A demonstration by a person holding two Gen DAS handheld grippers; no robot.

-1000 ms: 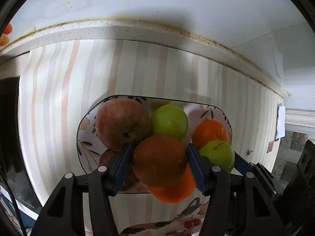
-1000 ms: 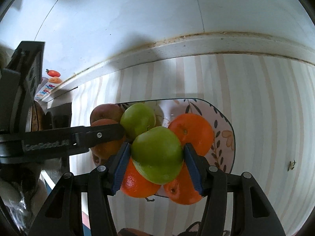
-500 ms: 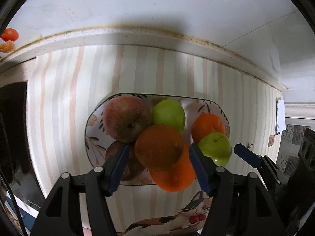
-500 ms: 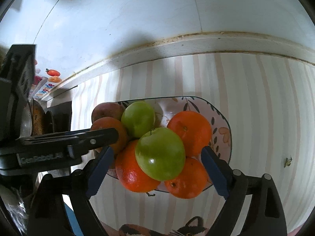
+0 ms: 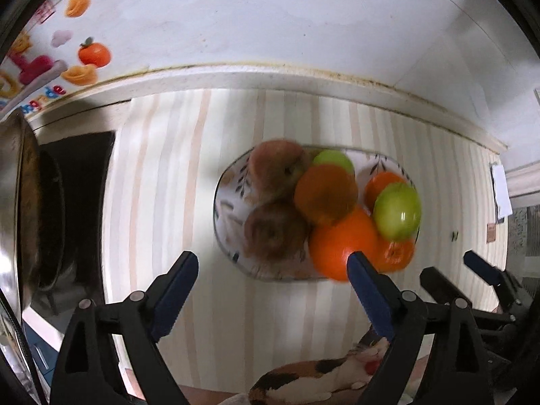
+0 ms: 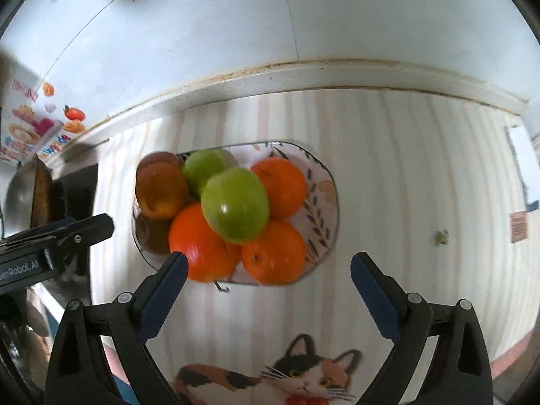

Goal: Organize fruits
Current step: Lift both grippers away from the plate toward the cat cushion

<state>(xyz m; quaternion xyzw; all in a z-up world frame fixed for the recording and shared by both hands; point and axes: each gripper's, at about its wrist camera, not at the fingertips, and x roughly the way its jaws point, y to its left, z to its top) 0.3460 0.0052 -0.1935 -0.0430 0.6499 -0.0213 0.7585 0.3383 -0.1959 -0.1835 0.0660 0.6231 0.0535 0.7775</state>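
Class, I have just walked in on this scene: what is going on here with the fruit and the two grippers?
A person is sorting fruit with a gripper in each hand. The left gripper and the right gripper have just been opening and now stand open with nothing between the jaws, above the near edge of the patterned plate. The plate is piled with fruit: a green apple sits on top of the oranges, with brownish-red fruit on the other side.
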